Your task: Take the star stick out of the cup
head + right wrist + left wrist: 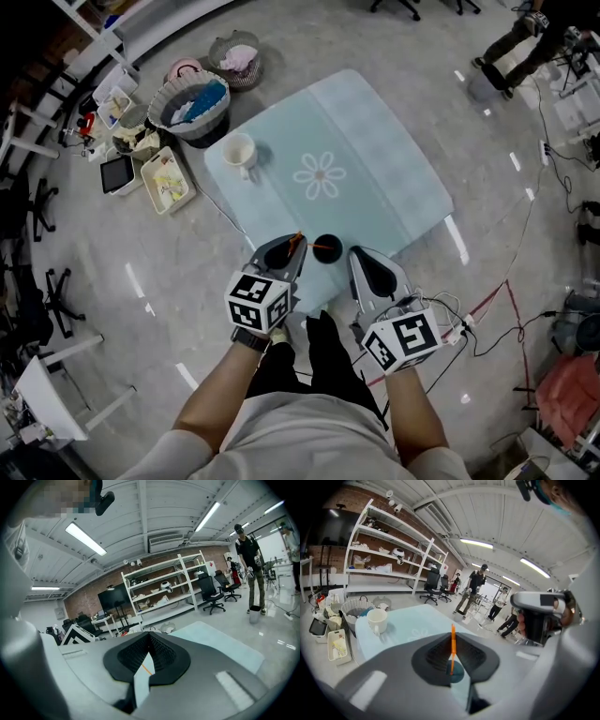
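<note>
Withdrawal step: star stick [452, 646] clamped in left gripper [292, 246] beside black cup [327, 247], near edge of table [375, 178]; right gripper [362, 258] closed, empty. Next, probably: lift clear.

Pale blue daisy-print table [394, 159], white mug [240, 153] upright, black cup [327, 248] near front edge

The head view looks steeply down from above onto the blue cloth [375, 159]. Each gripper view sits low and looks closely along its fingers [436, 654], sharing that cloth and the white shelving [393, 559].
</note>
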Available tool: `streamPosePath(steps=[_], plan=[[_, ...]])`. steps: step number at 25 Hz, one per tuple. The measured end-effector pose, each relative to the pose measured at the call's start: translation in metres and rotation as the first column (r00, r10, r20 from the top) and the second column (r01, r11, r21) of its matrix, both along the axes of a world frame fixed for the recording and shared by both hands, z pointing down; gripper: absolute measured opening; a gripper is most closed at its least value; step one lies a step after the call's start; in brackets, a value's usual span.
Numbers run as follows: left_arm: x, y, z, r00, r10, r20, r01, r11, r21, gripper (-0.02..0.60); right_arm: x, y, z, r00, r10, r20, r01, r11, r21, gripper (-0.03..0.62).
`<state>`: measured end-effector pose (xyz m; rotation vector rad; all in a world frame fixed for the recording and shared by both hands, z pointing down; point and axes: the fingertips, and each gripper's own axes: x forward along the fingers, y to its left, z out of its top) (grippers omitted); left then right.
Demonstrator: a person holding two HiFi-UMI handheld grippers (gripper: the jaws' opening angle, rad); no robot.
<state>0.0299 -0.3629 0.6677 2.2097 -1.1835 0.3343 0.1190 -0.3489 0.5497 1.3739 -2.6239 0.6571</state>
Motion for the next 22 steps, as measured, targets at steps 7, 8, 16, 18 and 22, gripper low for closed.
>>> streamPosePath(steps=[7,8,16,18,22], plan=[[-0.004,0.017,-0.047,0.999,0.045,-0.011,-0.044,0.996,0.071,0.023,-0.005,0.021,-0.027,0.999,0.047,0.013,-0.047,0.998,0.042,0.011],[-0.005,0.020,-0.054,0.999,0.053,-0.011,-0.051,0.995,0.082,0.023,-0.005,0.025,-0.032,0.998,0.054,0.013,-0.054,0.997,0.049,0.011],[-0.020,0.038,-0.107,0.996,0.088,-0.023,-0.082,0.982,0.169,0.023,-0.018,0.048,-0.067,0.995,0.095,0.012,-0.096,0.989,0.113,0.011],[-0.027,0.042,-0.119,0.995,0.092,-0.024,-0.086,0.978,0.189,0.023,-0.024,0.052,-0.074,0.995,0.099,0.009,-0.099,0.987,0.130,0.011],[-0.031,0.048,-0.147,0.995,0.098,-0.032,-0.089,0.971,0.221,0.023,-0.028,0.059,-0.092,0.995,0.103,0.001,-0.102,0.983,0.149,0.011]])
